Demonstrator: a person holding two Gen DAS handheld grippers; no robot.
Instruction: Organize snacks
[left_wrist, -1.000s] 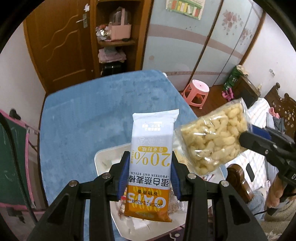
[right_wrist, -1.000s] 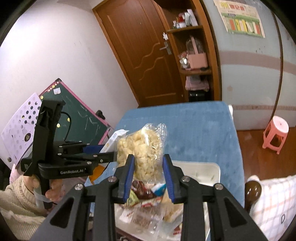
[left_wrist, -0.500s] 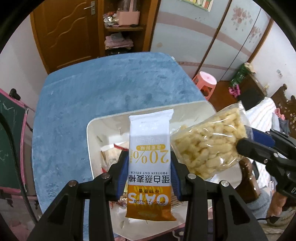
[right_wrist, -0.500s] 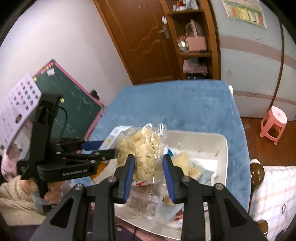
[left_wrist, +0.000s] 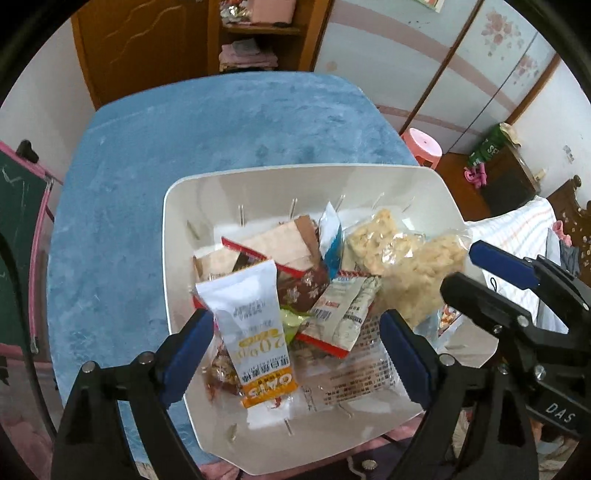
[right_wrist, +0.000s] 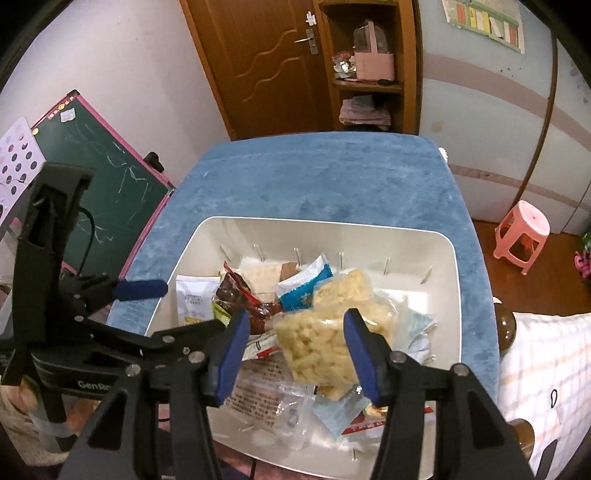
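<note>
Snacks fill a white bin (left_wrist: 177, 236) that sits on the near part of a blue tablecloth (left_wrist: 207, 125). In the left wrist view the oat bar packet (left_wrist: 255, 332) lies on the pile in the bin's near left part, at about 7 o'clock from the bin's middle. Its long axis runs from 11 o'clock to 5 o'clock: the white sealed end points toward 11, up the picture, and the orange printed end points toward the near rim. The print reads upside down from this camera.

The left gripper (left_wrist: 295, 354) hangs over the near half of the bin with its jaws opening. The blue pads stand wide apart; the oat bar packet lies between them, close to the left pad, and whether that pad still touches it I cannot tell. The right pad is clear of it.

In the right wrist view the bag of puffed corn (right_wrist: 325, 332) lies in the middle of the bin, its long axis running from 1 o'clock at the far end to 7 o'clock at the near end. The right gripper (right_wrist: 293, 354) has its jaws opening too, and the bag is between the pads. The right pad seems to be at the bag's edge; the left pad stands apart from it.

Other wrapped snacks lie around both: a blue and white sachet (right_wrist: 306, 288) at 12 o'clock from the corn bag, and a dark red wrapper (right_wrist: 240, 291) at 10 o'clock.
</note>
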